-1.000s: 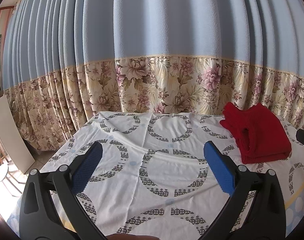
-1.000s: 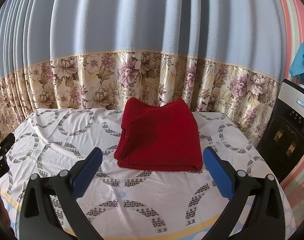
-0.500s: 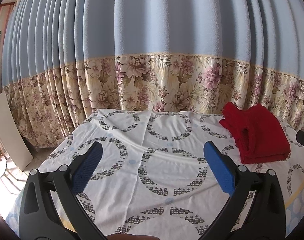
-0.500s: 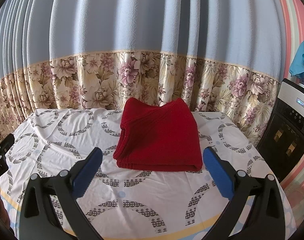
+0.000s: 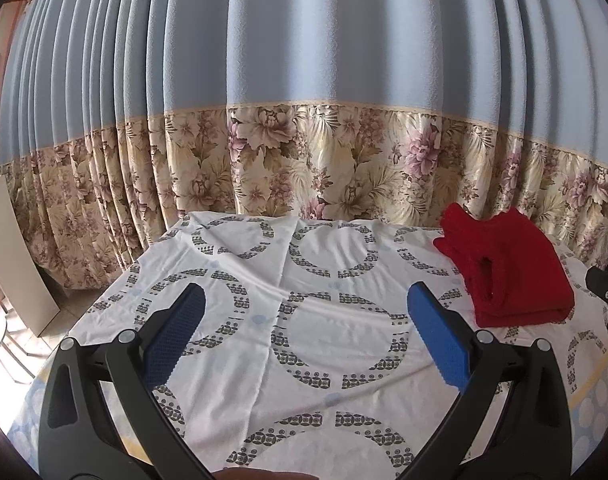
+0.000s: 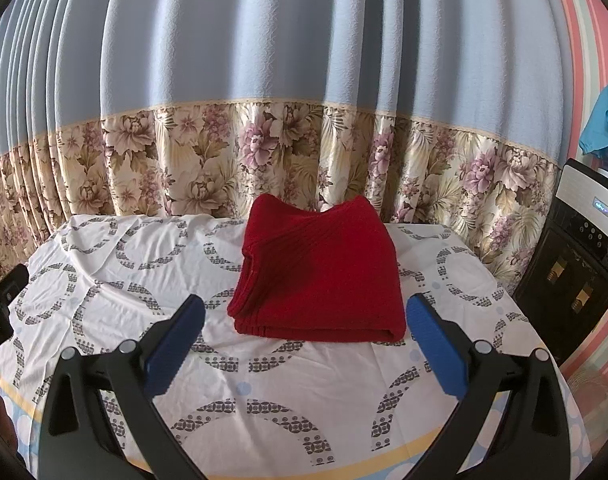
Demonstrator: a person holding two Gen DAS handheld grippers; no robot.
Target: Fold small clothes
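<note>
A red knitted garment (image 6: 319,276) lies folded into a thick rectangle on the white patterned tablecloth (image 6: 104,280). In the left wrist view it (image 5: 511,272) sits at the far right of the table. My right gripper (image 6: 304,312) is open and empty, its blue pads (image 6: 435,344) just in front of the garment's near edge, not touching it. My left gripper (image 5: 304,304) is open and empty over the bare cloth (image 5: 304,320), well left of the garment. Part of the right gripper (image 5: 607,292) shows at the right edge.
A blue curtain with a floral lower band (image 6: 288,160) hangs right behind the table. A black and white appliance (image 6: 579,264) stands to the right of the table. A white board (image 5: 12,256) leans at the left. Part of the left gripper (image 6: 0,304) shows at the left edge.
Both grippers stay open and empty. The left view has drifted slightly, with the garment a touch higher and smaller. The right view is almost unchanged.
</note>
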